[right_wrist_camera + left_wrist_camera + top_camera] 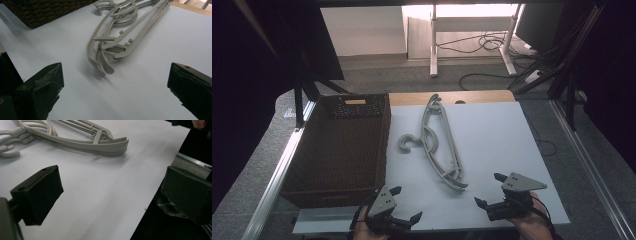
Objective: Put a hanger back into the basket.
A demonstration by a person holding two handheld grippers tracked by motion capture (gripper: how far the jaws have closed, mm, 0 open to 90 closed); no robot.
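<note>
Hangers: a stack of grey plastic hangers [439,142], smooth and curved, hooks at nine o'clock, lies mid-board.
Basket: a dark brown woven basket [339,150], rectangular, stands just beside them at nine o'clock.
Left gripper [404,205]: jaws wide, holding nothing, at seven o'clock.
Right gripper [489,190]: jaws wide, holding nothing, at five o'clock.
Surface: matte white board [492,135] on a wooden table [472,96]; grey carpet and cables beyond.
Hidden: forearms cut off at the bottom edge; how many hangers cannot be told.

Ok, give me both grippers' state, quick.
Left gripper: open, nothing between its fingers.
Right gripper: open, empty, short of the grey hangers.
</note>
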